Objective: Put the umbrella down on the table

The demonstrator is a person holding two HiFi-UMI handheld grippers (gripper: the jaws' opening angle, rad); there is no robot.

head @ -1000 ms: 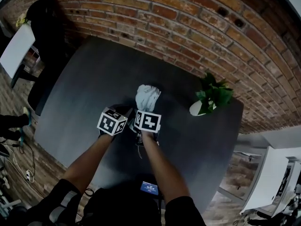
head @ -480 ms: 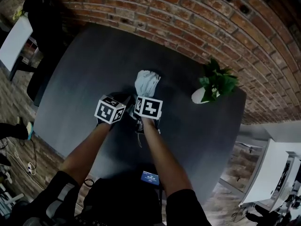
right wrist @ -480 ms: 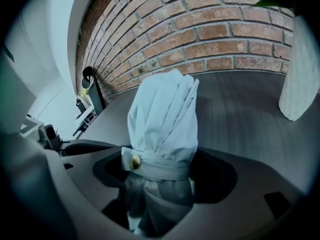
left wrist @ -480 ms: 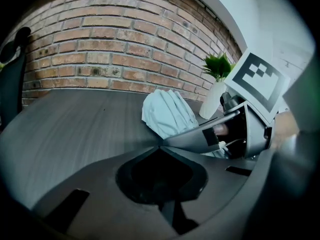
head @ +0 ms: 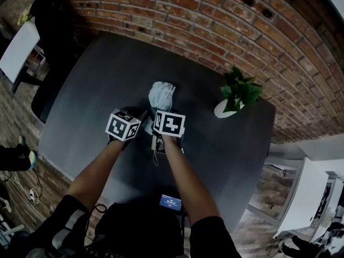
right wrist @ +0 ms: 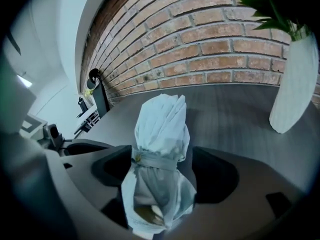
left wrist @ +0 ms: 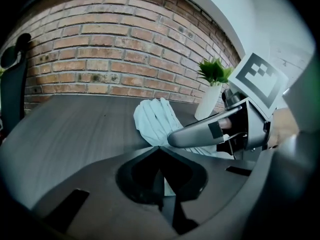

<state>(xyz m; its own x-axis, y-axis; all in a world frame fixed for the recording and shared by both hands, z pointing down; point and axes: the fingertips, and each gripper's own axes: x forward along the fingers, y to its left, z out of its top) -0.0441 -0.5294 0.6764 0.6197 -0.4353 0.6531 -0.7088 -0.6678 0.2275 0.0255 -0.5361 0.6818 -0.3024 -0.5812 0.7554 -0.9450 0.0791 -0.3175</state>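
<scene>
The folded pale-blue umbrella (head: 161,97) lies on the dark table (head: 97,85), canopy end pointing toward the brick wall. My right gripper (head: 163,116) is over its handle end. In the right gripper view the strapped bundle (right wrist: 160,129) sits between the jaws of this gripper (right wrist: 162,153); they are opening and stand wide, with gaps beside the fabric. My left gripper (head: 141,123) hangs just left of the umbrella, and its tips (left wrist: 159,147) meet with nothing between them. The left gripper view shows the umbrella (left wrist: 157,121) beyond them and the right gripper (left wrist: 215,131) alongside.
A green plant in a white vase (head: 236,98) stands on the table to the right of the umbrella, close to the brick wall (head: 215,15). A dark chair (head: 51,15) is at the table's far left corner. A phone (head: 171,202) glows at the near edge.
The right gripper has lifted slightly over the umbrella, and a bit more of the handle end and its strap shows below the marker cube. The left gripper has stayed put.
</scene>
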